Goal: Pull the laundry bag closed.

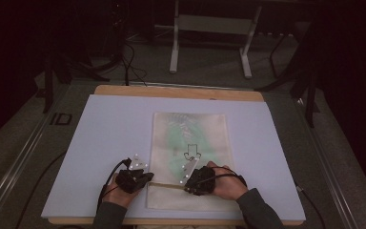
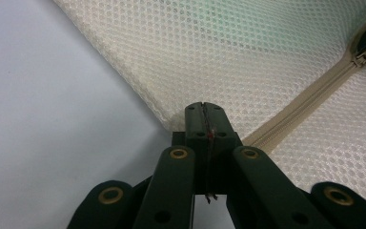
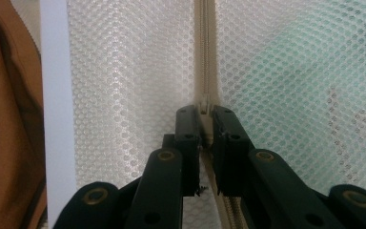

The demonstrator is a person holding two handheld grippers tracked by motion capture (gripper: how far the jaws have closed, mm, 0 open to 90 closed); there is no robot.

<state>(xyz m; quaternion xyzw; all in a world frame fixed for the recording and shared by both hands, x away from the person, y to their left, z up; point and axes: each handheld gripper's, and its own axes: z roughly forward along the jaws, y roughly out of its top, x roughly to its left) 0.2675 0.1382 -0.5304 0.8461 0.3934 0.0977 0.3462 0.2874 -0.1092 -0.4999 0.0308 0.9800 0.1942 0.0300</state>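
Your cream mesh bag point(image 1: 190, 143) lies flat on the pale sheet point(image 1: 105, 129) that covers the wooden table point(image 1: 171, 90), its long side running away from you, with something green showing faintly through the honeycomb weave in its far half. A cream zipper point(image 1: 164, 185) crosses the bag near its close end, and both of your tools sit on that line. Your left gripper point(image 2: 204, 112) is at the bag's left edge, where the zipper tape ends; its jaws are pressed together, with the mesh corner right at their tips, though you cannot tell whether any fabric is caught between them. Your right gripper point(image 3: 206, 114) sits over the zipper farther along, toward the middle of the bag; its jaws stand a narrow gap apart, one on each side of the zipper's small slider point(image 3: 204, 102), and the pictures do not show whether they actually pinch it. The mesh is soft and regular, the zipper tape point(image 2: 310, 102) smooth and woven, the jaws hard black plastic with brass-coloured rivets. To the left of the bag the sheet is bare and wide; to the right there is a similar open strip. The close edge of the sheet lies just behind your hands, so room is tight there, while the far half stays open.
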